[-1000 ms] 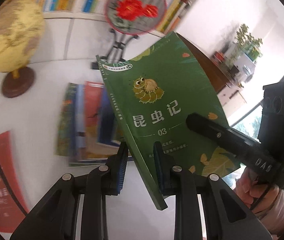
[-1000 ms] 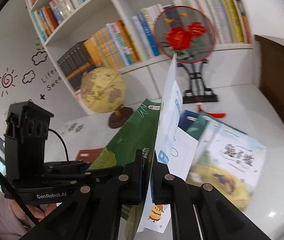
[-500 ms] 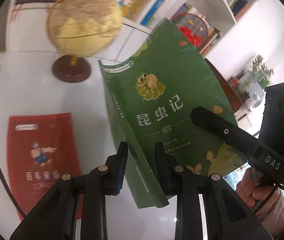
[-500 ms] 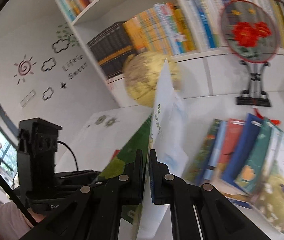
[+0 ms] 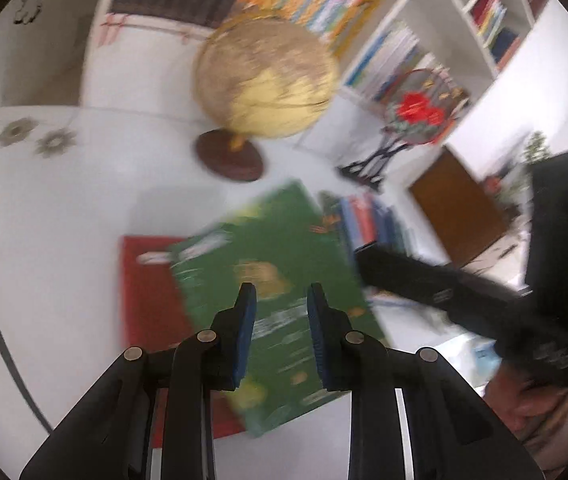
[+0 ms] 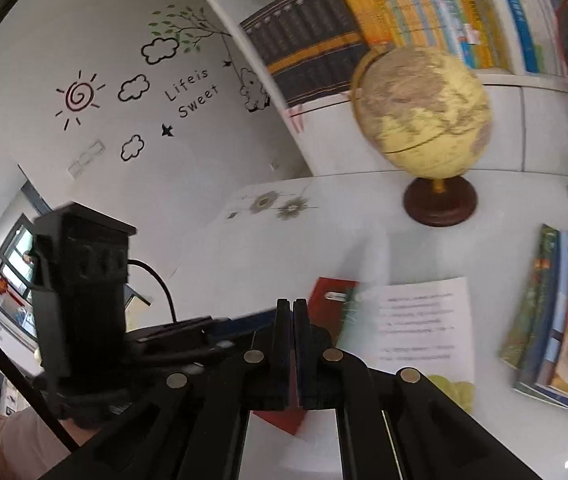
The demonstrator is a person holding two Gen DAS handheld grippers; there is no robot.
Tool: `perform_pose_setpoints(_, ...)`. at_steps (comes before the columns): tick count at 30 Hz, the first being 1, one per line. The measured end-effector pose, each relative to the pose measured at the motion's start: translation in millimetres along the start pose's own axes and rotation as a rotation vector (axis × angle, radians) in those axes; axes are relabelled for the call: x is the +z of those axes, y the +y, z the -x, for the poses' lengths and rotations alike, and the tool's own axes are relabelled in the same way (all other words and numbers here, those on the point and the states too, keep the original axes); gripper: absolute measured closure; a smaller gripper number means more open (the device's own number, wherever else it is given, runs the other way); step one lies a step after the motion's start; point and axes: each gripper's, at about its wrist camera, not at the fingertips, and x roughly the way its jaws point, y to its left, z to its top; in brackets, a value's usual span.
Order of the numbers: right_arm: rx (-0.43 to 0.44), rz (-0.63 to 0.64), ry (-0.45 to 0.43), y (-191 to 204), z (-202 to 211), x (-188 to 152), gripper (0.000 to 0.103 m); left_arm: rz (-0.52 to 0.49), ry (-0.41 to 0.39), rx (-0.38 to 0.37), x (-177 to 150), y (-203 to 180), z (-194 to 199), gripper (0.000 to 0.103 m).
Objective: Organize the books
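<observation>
Green insect book [image 5: 280, 280] lies across the red book [image 5: 148, 292] near the middle of the desk [image 5: 64, 216], beneath my left fingers [image 5: 280, 312], which are parted and empty. My right fingers [image 6: 292, 344] are pressed together, holding nothing.

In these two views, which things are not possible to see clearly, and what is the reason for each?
- Green book, left wrist view: motion blur makes the cover text unreadable.
- Red book, left wrist view: mostly covered by the green book.
- Right gripper, right wrist view: the jaws look closed, but a possible thin page between them cannot be seen.
- Book stack, right wrist view: cut off by the right edge.
</observation>
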Motion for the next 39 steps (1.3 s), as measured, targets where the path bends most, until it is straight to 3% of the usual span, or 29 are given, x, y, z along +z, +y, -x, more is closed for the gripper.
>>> perform_pose_setpoints(3,0.004,0.016,0.031,11.7,-17.2,-0.6,0.102,0.045,0.045,0.078,-11.0,30.7,-4.7,0.078)
perform_pose_setpoints(6,-0.139,0.058,0.062,9.2,-27.4,-8.3,0.102,0.089,0.106,0.112,-21.7,55.0,-11.5,0.078)
perform_pose_setpoints(9,-0.179,-0.108,0.132,-42.3,-30.1,-19.5,0.099,0.101,0.167,0.135,-32.2,70.1,-22.1,0.077)
perform_pose_setpoints(11,-0.161,-0.263,0.196,-88.2,-32.6,-32.5,0.099,0.091,0.203,0.158,-34.9,75.8,-29.7,0.068)
perform_pose_setpoints(13,-0.204,-0.347,0.242,-123.6,-33.5,-45.4,0.097,0.079,0.231,0.173,-35.8,79.1,-36.2,0.068)
perform_pose_setpoints(15,-0.195,-0.383,0.272,-142.3,-34.0,-53.4,0.096,0.073,0.253,0.178,-34.4,80.4,-44.7,0.068)
perform_pose_setpoints(17,-0.184,-0.387,0.303,-153.9,-35.9,-60.0,0.084,0.072,0.278,0.189,-32.8,82.0,-50.8,0.067)
perform_pose_setpoints(19,-0.216,-0.344,0.330,-157.5,-38.3,-63.8,0.059,0.072,0.295,0.197,-29.8,83.8,-55.8,0.067)
perform_pose_setpoints(21,-0.253,-0.296,0.319,-159.6,-35.9,-64.8,0.049,0.072,0.294,0.208,-26.6,85.4,-58.6,0.067)
perform_pose_setpoints(27,-0.203,-0.348,0.390,-175.2,-56.5,-67.2,0.045,0.106,0.339,0.210,-25.8,97.0,-68.3,0.064)
perform_pose_setpoints(30,-0.163,-0.368,0.391,-174.3,-58.7,-67.7,0.039,0.113,0.351,0.186,-28.5,101.8,-69.9,0.054)
perform_pose_setpoints(32,-0.162,-0.370,0.390,-171.7,-61.5,-67.2,0.036,0.117,0.343,0.164,-30.3,103.2,-68.9,0.037)
perform_pose_setpoints(39,-0.111,-0.366,0.415,-153.5,-80.8,-67.1,0.036,0.095,0.343,0.125,-33.3,96.4,-71.3,0.036)
